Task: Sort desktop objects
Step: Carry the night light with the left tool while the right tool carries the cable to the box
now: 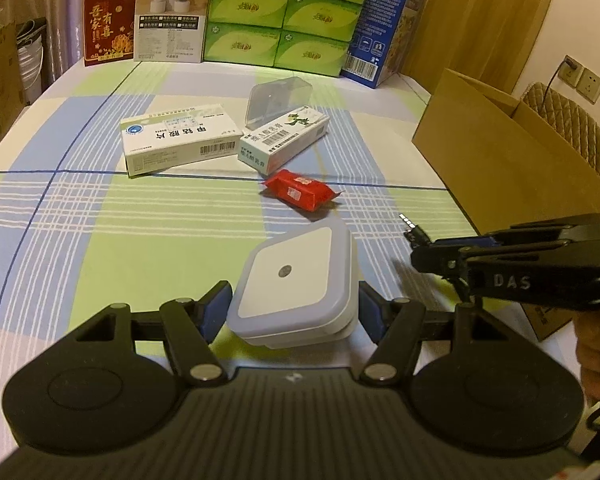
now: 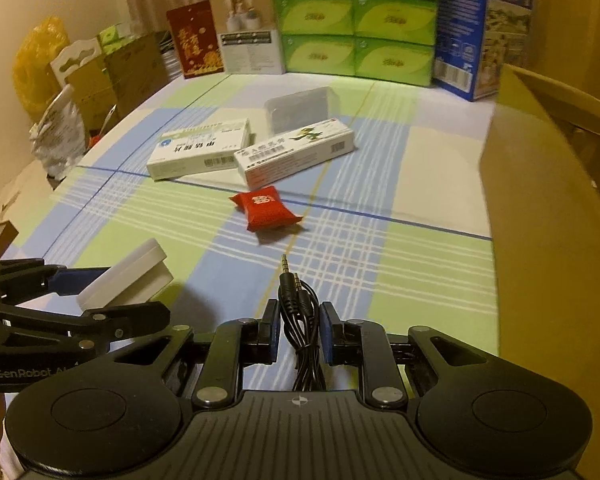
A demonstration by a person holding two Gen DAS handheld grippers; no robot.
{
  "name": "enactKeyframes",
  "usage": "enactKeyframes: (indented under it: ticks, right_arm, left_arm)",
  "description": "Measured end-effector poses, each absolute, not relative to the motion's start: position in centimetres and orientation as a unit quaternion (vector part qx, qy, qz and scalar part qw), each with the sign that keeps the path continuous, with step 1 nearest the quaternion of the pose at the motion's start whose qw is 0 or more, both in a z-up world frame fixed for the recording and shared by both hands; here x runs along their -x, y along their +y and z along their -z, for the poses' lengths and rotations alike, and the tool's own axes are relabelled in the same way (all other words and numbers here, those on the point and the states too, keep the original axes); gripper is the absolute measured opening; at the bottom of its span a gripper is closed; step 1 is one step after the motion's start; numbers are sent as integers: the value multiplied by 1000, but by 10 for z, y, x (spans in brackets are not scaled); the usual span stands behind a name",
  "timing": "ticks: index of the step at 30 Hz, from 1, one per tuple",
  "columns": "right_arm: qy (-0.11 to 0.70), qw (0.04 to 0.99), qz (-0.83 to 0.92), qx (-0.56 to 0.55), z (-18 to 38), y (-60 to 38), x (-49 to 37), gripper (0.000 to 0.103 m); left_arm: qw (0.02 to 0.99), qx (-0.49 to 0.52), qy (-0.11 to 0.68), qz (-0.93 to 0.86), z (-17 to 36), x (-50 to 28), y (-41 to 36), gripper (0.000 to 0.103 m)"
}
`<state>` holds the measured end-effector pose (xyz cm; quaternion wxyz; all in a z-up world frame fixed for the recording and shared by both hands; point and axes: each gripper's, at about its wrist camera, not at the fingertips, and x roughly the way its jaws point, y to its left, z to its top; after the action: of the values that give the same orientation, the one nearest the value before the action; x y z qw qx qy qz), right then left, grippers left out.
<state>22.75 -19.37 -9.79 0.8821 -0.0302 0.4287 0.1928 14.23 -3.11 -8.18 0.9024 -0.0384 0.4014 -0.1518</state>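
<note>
Over checked bench [image 1: 100, 220], both loads lifting: left hand-held gripper [image 1: 292, 304] clamping night light [image 1: 292, 280], right hand-held gripper [image 2: 300, 328] clamping cable [image 2: 296, 304]. Next, probably: carrying both rightward, dropping into box [image 1: 500, 152].

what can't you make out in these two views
- Inside of the cardboard box: both views show only its outer walls.
- Underside of the white night light: it faces away in the left gripper.
- Rest of the black audio cable: hidden behind the right gripper.
- Medicine box print: too small.
</note>
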Motion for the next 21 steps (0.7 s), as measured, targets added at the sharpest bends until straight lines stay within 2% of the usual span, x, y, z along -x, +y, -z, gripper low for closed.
enactKeyframes:
  ticks: [6,21]
  right_arm:
    - [421,889,-182,15,71,-210,-208,17]
    - [349,927,-135,-14,-44,-297,-175,17]
  left_arm:
    - [909,28,386,155,61,-131,-41,62]
    - [925,30,331,185,-32,-96,-116,62]
